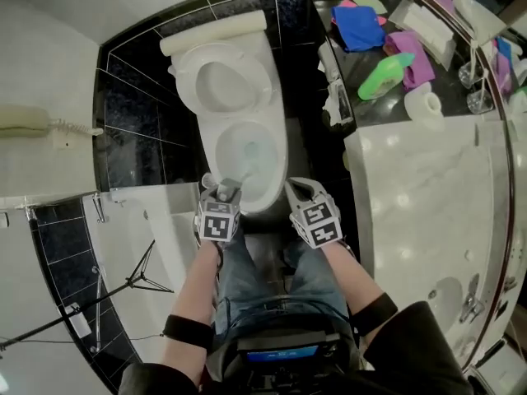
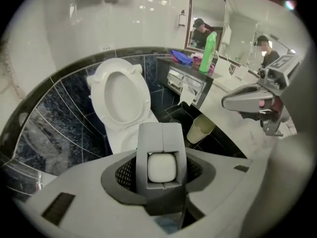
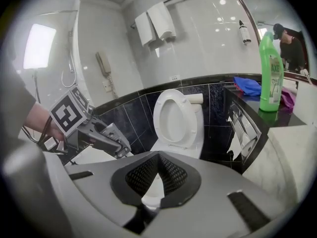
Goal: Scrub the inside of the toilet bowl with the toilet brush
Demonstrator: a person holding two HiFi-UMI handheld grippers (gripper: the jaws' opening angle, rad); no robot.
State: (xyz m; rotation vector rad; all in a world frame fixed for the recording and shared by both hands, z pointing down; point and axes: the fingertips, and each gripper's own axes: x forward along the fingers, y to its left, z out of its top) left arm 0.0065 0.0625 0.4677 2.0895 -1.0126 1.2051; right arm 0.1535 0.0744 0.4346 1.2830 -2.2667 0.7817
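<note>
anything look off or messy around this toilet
The toilet paper on the holder beside the toilet hangs in a ragged, torn tail. A blue cloth and a purple cloth lie crumpled on the dark counter. No spill or damage shows on the toilet itself.

The grey left gripper and right gripper are capped with black-and-white marker cubes; behind them, black wristbands are worn.

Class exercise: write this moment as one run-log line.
left gripper: shut on toilet brush handle | right gripper: open, empty | toilet bowl: seat raised
</note>
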